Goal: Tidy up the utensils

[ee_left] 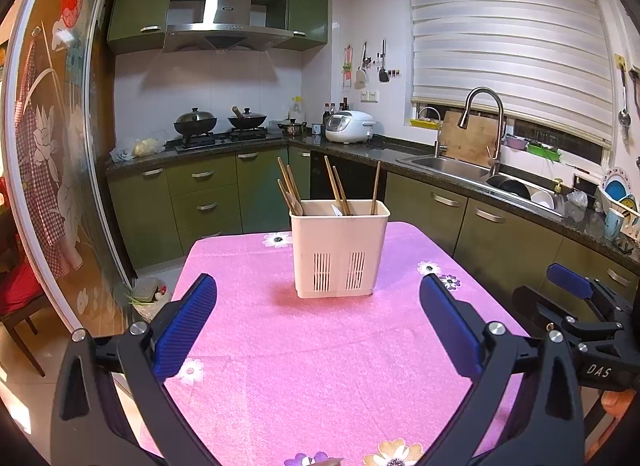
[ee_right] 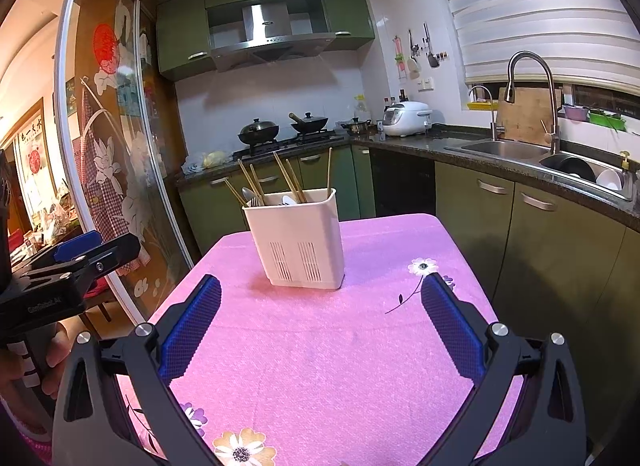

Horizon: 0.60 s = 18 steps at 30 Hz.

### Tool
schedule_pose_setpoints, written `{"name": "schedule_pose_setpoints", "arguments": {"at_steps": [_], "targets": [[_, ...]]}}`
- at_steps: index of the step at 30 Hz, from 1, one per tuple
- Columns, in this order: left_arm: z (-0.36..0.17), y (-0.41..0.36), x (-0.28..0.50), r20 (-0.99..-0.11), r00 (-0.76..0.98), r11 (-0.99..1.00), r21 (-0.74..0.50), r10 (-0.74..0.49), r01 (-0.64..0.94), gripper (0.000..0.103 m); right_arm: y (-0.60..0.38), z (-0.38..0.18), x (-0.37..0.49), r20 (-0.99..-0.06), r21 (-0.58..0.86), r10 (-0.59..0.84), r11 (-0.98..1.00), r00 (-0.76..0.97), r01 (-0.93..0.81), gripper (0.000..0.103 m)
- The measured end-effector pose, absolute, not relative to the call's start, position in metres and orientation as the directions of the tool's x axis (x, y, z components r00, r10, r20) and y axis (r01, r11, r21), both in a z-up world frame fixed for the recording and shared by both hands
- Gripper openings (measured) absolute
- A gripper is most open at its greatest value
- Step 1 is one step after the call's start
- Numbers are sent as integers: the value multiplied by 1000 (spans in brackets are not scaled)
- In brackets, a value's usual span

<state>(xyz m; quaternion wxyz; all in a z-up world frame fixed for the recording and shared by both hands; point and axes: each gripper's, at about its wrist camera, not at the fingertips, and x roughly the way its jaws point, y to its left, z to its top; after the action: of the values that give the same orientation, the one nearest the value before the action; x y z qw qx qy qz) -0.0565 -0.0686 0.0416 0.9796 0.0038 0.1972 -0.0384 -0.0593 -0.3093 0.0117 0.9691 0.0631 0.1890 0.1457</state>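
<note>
A white plastic utensil holder (ee_left: pixel 339 250) (ee_right: pixel 298 240) stands upright on the pink flowered tablecloth (ee_left: pixel 320 366) (ee_right: pixel 320 346). Several wooden chopsticks (ee_left: pixel 338 191) (ee_right: pixel 290 181) lean out of its top, and in the right wrist view a metal spoon (ee_right: pixel 249 195) also shows among them. My left gripper (ee_left: pixel 318 298) hangs open in front of the holder, nothing between its blue pads. My right gripper (ee_right: pixel 322 302) is open too, a little short of the holder. Each gripper shows at the edge of the other's view, held by a hand (ee_right: pixel 54 362).
Green kitchen cabinets (ee_left: pixel 208 201) and a dark counter run behind and to the right of the table. A sink with a tall faucet (ee_left: pixel 482 121) and dishes sits at the right. A glass sliding door (ee_right: pixel 120 169) stands to the left. A bin (ee_left: pixel 148 298) sits on the floor by the table.
</note>
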Motion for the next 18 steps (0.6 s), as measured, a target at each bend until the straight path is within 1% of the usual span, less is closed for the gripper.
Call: {"name": "schedule_pose_setpoints", "arguments": {"at_steps": [18], "targets": [[35, -70, -58, -388, 919, 997, -1, -72, 77, 97, -309, 6, -55, -365, 182, 305, 950, 880, -254, 99]]}}
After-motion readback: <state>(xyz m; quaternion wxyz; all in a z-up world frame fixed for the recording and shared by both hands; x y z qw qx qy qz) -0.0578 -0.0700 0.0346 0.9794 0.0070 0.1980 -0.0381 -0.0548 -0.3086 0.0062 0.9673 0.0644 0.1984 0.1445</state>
